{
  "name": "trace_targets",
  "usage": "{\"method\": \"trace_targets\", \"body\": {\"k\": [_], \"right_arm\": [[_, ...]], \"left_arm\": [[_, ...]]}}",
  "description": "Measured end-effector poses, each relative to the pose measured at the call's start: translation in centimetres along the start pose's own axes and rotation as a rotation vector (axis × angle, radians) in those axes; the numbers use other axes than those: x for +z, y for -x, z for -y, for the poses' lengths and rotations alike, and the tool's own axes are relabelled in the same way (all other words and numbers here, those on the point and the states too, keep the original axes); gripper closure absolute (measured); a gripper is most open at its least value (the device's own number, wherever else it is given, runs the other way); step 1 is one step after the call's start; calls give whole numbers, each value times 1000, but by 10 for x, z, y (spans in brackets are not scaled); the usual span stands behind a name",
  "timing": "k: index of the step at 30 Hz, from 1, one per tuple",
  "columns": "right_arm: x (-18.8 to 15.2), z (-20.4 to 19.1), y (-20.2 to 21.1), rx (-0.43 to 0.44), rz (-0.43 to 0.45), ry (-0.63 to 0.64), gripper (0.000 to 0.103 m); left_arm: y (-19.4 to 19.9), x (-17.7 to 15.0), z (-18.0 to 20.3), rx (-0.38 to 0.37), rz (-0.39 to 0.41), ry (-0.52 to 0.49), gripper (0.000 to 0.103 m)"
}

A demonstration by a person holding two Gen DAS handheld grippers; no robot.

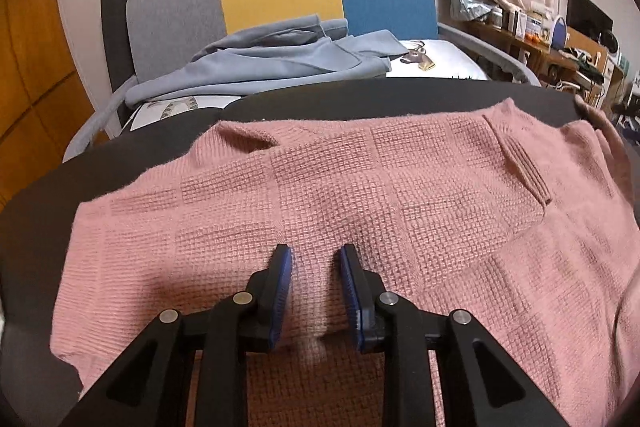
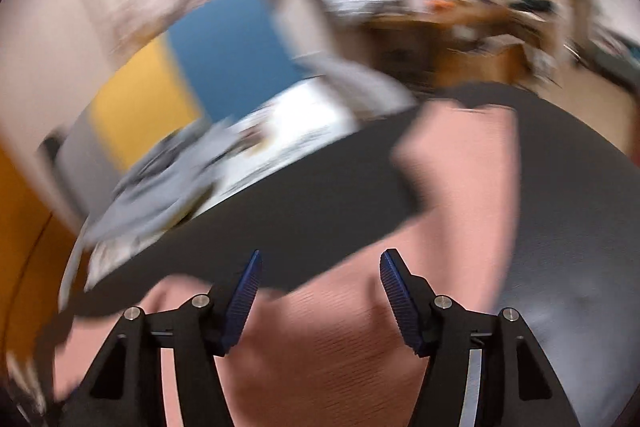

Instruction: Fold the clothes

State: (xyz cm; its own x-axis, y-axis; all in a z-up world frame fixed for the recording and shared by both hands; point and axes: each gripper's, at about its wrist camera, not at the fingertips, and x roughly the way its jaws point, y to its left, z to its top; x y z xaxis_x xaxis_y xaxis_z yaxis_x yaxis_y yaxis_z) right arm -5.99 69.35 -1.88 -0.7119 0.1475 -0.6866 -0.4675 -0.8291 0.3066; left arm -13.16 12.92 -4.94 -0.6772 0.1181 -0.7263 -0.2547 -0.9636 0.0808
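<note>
**Sweater pinched on the table**

While our left gripper pinched a ridge of the pink sweater on the dark table, our right gripper gaped empty above it. We judged a smooth, level pull best. Its long axis ran 9 to 3, collar toward 2.

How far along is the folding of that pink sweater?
Early. The pink sweater lies spread on the dark table, one part turned over. The left gripper pinches a ridge of knit; the right gripper hangs open. Main folds remain, as does the blue garment behind.
</note>
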Motion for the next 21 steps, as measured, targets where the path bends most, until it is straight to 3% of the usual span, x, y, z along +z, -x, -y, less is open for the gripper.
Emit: {"method": "trace_targets", "body": {"k": [6, 17, 19, 21], "right_arm": [[46, 73, -24, -162, -2, -80, 41], [85, 89, -81, -171, -27, -116, 40], [84, 82, -85, -214, -34, -60, 45], [82, 75, -86, -250, -42, 10, 73]], "left_arm": [[-6, 2, 3, 20, 13, -13, 78], [-9, 2, 3, 28, 28, -16, 78], [-9, 3, 3, 27, 29, -15, 78], [-9, 3, 2, 24, 29, -12, 78]]}}
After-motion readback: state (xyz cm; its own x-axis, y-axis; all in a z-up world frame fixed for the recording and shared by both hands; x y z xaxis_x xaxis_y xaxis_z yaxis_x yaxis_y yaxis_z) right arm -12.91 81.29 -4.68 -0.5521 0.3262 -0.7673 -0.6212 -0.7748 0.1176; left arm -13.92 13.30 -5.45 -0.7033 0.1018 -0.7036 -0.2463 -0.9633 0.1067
